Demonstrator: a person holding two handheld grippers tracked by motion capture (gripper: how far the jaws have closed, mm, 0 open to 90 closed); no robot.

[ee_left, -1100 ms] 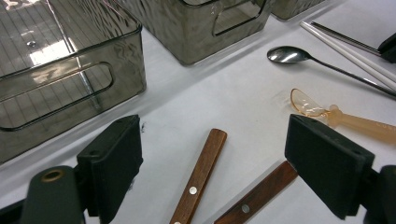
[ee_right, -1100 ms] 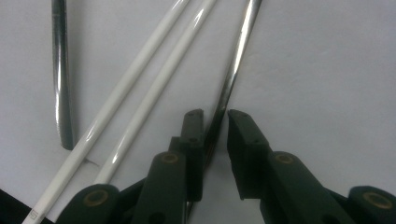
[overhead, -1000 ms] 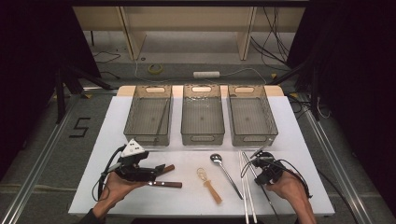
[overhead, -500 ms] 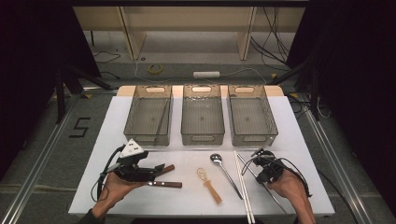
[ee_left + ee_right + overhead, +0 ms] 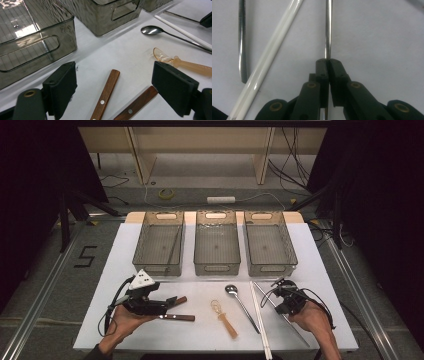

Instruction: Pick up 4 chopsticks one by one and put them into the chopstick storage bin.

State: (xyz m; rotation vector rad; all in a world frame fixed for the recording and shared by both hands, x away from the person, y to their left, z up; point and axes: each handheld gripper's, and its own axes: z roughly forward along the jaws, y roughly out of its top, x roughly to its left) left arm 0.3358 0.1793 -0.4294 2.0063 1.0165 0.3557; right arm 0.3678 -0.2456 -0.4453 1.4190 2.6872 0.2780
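My right gripper [image 5: 328, 61] is shut on a thin metal rod [image 5: 327, 30] that lies on the white table and runs straight ahead of the jaws. In the high view that gripper [image 5: 277, 287] sits at the front right, on the rod [image 5: 264, 291]. My left gripper [image 5: 116, 75] is open, its jaws standing wide on either side of two wooden knife handles [image 5: 106, 92] that lie untouched on the table. From above, the left gripper [image 5: 169, 303] points right at those handles [image 5: 179, 300].
Three smoky plastic bins [image 5: 159, 269] stand in a row at the back, and the left one holds a thin metal piece. A metal spoon [image 5: 240, 302], an amber plastic spoon [image 5: 225, 317] and white chopsticks [image 5: 260, 320] lie between the grippers.
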